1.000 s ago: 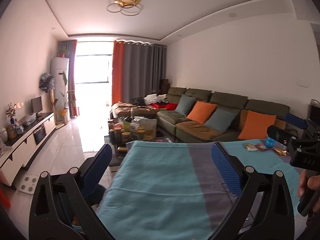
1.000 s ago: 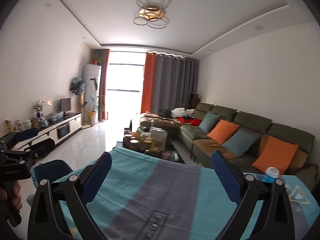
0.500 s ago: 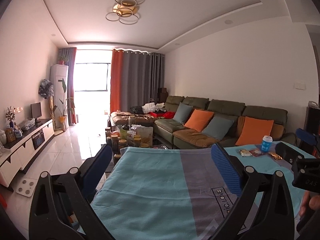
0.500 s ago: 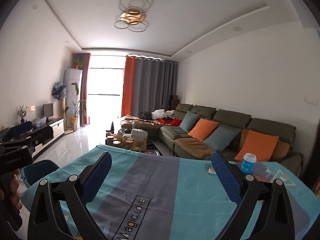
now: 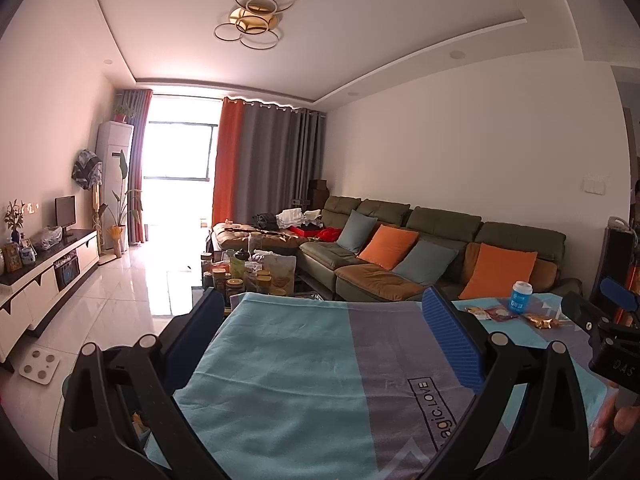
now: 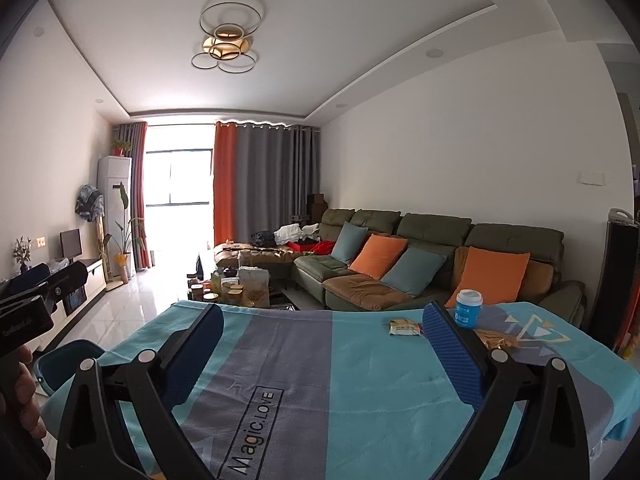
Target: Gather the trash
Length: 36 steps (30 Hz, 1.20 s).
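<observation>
The table (image 6: 360, 380), under a blue and grey cloth, is filling the space below and ahead of both tongs, which are hovering level above it, probably so the cameras are taking in the whole top. Beyond its far edge a green sofa (image 6: 440, 248) is running along the wall, and a low table crowded with jars (image 6: 236, 288) is standing past the left tong's reach; neither is blocking anything. A teal bin (image 6: 68, 364) is sitting on the floor below the left tongs (image 5: 320, 336), a likely place for the trash. The right tongs (image 6: 322, 340) are spread wide and holding nothing, and so are the left ones. The trash is lying ahead and right of the right tongs: a blue cup (image 6: 469, 308) standing upright, a snack packet (image 6: 405, 327) just left of the right finger, and a golden wrapper (image 6: 498, 339) just beyond that finger, with bare cloth in between.
</observation>
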Available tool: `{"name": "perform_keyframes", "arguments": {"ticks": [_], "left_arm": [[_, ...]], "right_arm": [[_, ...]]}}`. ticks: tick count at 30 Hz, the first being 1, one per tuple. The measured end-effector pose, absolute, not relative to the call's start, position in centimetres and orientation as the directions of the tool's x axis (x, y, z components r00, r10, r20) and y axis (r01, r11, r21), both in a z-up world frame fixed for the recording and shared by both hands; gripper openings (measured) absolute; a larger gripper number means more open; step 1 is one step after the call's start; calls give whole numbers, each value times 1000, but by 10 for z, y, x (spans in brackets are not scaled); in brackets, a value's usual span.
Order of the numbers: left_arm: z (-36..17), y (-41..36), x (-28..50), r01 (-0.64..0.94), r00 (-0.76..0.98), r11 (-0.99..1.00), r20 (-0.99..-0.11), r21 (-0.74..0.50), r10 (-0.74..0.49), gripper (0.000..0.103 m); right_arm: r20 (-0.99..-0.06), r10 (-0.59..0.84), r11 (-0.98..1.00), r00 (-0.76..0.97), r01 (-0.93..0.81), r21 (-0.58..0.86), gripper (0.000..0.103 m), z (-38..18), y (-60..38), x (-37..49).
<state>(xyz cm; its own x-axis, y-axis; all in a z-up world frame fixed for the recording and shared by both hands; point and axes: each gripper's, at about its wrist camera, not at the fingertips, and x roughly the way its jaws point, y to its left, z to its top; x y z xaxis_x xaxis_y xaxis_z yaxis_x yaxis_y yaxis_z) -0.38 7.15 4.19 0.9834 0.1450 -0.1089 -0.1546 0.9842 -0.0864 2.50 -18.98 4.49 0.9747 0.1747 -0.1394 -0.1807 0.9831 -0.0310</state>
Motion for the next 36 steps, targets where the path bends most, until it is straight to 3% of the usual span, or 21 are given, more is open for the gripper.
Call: {"name": "perform_keyframes", "arguments": {"ticks": [8, 36], "left_arm": [[44, 71, -2, -148, 986, 984, -97, -96, 139, 98], [44, 71, 4, -138, 986, 987, -103, -88, 129, 98]], "right_arm": [[-107, 154, 987, 982, -159, -38, 96, 50, -190, 19], [-120, 146, 987, 982, -153, -50, 96, 54, -186, 21]]}}
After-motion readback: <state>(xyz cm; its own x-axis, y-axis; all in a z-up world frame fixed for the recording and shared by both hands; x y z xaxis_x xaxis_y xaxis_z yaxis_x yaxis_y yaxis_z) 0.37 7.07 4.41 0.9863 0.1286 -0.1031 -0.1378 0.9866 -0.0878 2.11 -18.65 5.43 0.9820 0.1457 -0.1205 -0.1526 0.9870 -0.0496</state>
